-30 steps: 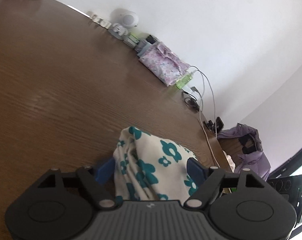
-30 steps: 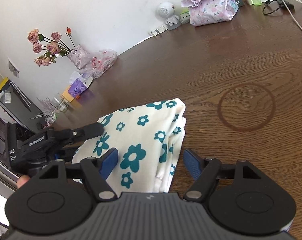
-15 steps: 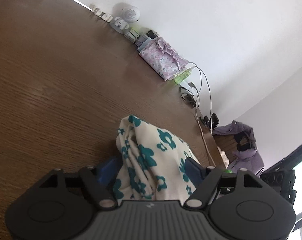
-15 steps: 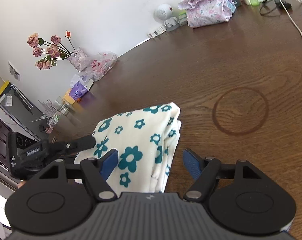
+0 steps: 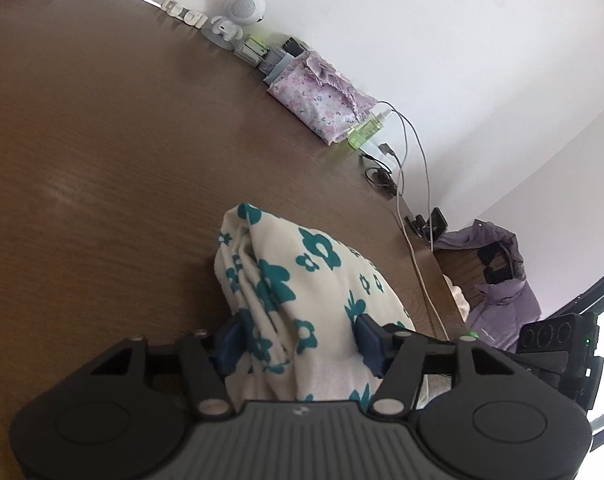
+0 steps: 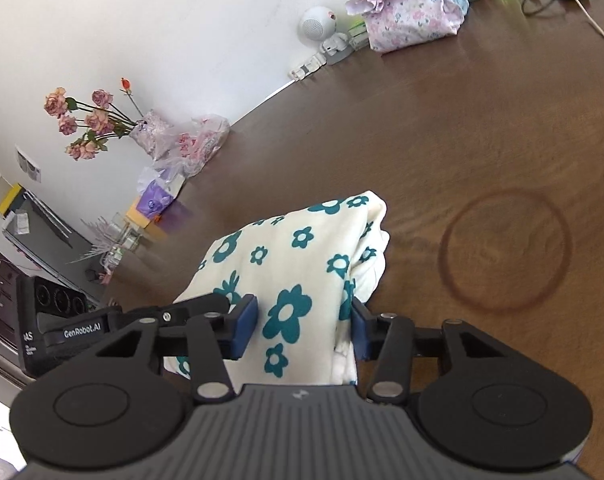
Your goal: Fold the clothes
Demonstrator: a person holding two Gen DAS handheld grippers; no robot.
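A folded cream cloth with teal flowers (image 5: 302,280) lies on the brown wooden table (image 5: 102,140), seen from one end in the left wrist view and from the other in the right wrist view (image 6: 302,260). My left gripper (image 5: 300,338) has its blue pads on either side of the thick bundle, closed against it. My right gripper (image 6: 304,330) likewise has its pads pressed on both sides of the cloth. The left gripper's body (image 6: 82,332) shows at the far end in the right wrist view.
Along the wall stand a floral fabric bundle (image 5: 322,96), a white round speaker (image 5: 244,8), a green bottle (image 5: 366,130) and cables (image 5: 406,184). A vase of dried roses (image 6: 90,120) and plastic bags (image 6: 190,144) sit at the table's other end. A dark ring stain (image 6: 506,252) marks the wood.
Both grippers have narrowed their jaws onto the folded cloth; the right pads were wide apart a second ago and now press on it. The cloth bundle looks bunched and raised higher.
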